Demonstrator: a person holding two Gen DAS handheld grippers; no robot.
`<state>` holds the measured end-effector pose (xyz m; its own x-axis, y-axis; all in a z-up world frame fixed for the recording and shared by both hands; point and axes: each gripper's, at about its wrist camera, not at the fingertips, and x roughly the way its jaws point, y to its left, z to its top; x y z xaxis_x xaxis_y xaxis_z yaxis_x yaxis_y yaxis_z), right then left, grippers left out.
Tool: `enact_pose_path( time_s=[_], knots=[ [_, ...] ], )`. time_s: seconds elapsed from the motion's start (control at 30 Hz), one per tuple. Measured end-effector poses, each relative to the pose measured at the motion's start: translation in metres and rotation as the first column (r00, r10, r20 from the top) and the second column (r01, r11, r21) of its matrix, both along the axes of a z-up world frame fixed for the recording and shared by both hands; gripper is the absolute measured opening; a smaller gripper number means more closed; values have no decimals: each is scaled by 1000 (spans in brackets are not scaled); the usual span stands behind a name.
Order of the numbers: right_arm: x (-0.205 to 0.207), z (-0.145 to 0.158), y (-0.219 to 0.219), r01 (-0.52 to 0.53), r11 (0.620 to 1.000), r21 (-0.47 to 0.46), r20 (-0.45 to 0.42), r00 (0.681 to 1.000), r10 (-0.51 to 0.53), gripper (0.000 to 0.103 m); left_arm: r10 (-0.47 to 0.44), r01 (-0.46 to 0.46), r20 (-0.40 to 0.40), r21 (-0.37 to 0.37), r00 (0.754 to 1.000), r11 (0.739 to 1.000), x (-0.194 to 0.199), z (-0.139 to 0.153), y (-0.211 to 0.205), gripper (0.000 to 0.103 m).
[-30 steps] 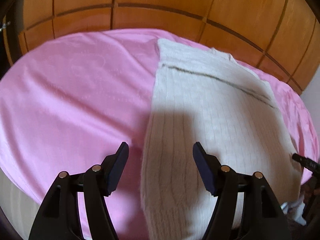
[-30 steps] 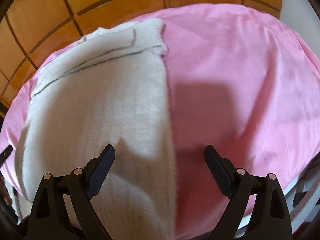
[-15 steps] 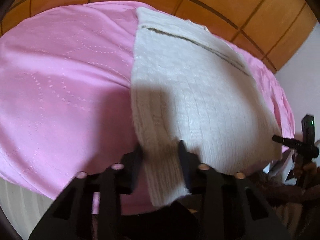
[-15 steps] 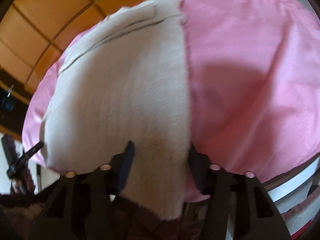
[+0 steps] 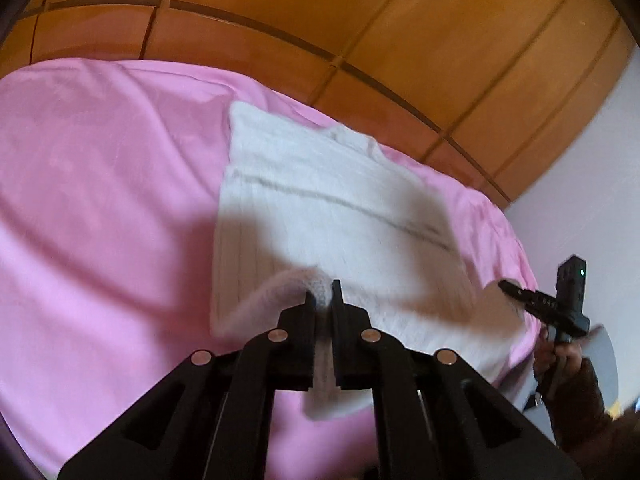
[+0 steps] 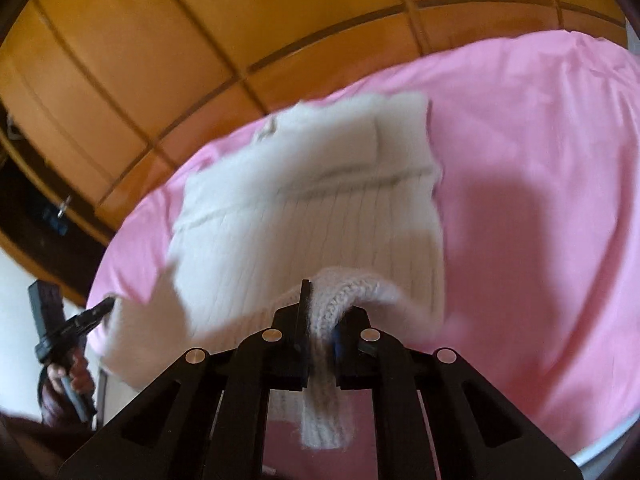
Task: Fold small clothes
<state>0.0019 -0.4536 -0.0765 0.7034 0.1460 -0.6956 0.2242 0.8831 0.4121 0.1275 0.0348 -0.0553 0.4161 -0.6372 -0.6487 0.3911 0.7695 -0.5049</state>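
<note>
The sweater [image 5: 328, 216] is a cream ribbed knit lying flat on the pink sheet [image 5: 100, 200], its far end toward the wooden panelling [image 5: 360, 20]. Near hem is lifted off the sheet at both corners.

Your left claw [image 5: 323, 298] is pinched on the near-left corner of the hem; your right claw [image 6: 324, 308] is pinched on the near-right corner, with knit bunched between the fingers and a tail hanging below.

Handling, my read: soft, light, floppy, no stiffness, so the middle will likely sag between the two grips. The knit is stretchy and fuzzy, so it should hold in the pads but can pull out of shape if you spread the claws apart. Corners are the right place to hold; keep them level and evenly spaced when carrying the hem toward the far end. The sheet looks smooth, so the lower layer could slide with it.
</note>
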Motion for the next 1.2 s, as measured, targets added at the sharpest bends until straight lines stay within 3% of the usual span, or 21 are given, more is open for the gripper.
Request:
enact_pose_path(
  time_s=[0.13, 0.2, 0.23, 0.27, 0.33, 0.43, 0.63, 0.7, 0.73, 0.77, 0.8, 0.83, 0.87, 0.97, 1.2],
  knots=[
    [43, -7, -21, 52, 999, -8, -21, 998, -52, 7, 55, -55, -10, 34, 998, 998, 48, -2, -17, 9],
    [58, -10, -28, 64, 998, 16, -24, 998, -64, 7, 113, -111, -38, 54, 993, 992, 66, -6, -18, 33],
    [63, -11, -30, 57, 998, 23, -21, 998, -56, 19, 133, -131, -50, 33, 990, 991, 70, -7, -14, 57],
    [63, -11, -31, 54, 998, 26, -21, 998, -54, 50, 149, -149, -50, 15, 988, 989, 71, -8, -10, 62],
    [53, -7, -37, 83, 995, 48, 19, 996, -84, 82, 183, -183, -52, 10, 982, 983, 70, -11, 5, 62],
    [32, -8, -41, 101, 994, 33, 34, 994, -102, 82, 187, -187, -78, 7, 979, 982, 62, -24, 24, 62],
    [4, -43, -39, 134, 991, -5, -40, 990, -134, 80, 71, -73, -127, -14, 989, 997, 33, -57, 19, 62],
    [10, -57, -31, 116, 993, -31, -77, 990, -118, 64, 27, -27, -132, 5, 991, 1000, 29, -65, 4, 60],
    [16, -63, -24, 97, 993, -60, -94, 990, -102, 51, 24, -19, -120, 43, 993, 999, 30, -67, -4, 55],
    [20, -65, -20, 96, 992, -78, -92, 990, -103, 44, 30, -22, -106, 78, 994, 997, 31, -69, -10, 35],
    [23, -65, -17, 97, 991, -92, -89, 990, -105, 38, 46, -33, -106, 119, 993, 992, 33, -72, -14, 23],
    [26, -65, -14, 95, 991, -95, -95, 990, -104, 26, 63, -47, -112, 136, 992, 990, 35, -72, -15, 11],
    [28, -63, -14, 104, 991, -90, -101, 989, -112, 18, 69, -56, -111, 122, 991, 991, 36, -70, -11, 7],
    [19, -47, -9, 102, 990, -93, -74, 991, -109, 12, 75, -66, -83, 106, 994, 992, 29, -55, -3, 5],
    [-23, -14, 4, 81, 991, -107, -19, 996, -84, 9, 97, -93, -105, 49, 990, 995, -12, -36, 33, 4]
  ],
)
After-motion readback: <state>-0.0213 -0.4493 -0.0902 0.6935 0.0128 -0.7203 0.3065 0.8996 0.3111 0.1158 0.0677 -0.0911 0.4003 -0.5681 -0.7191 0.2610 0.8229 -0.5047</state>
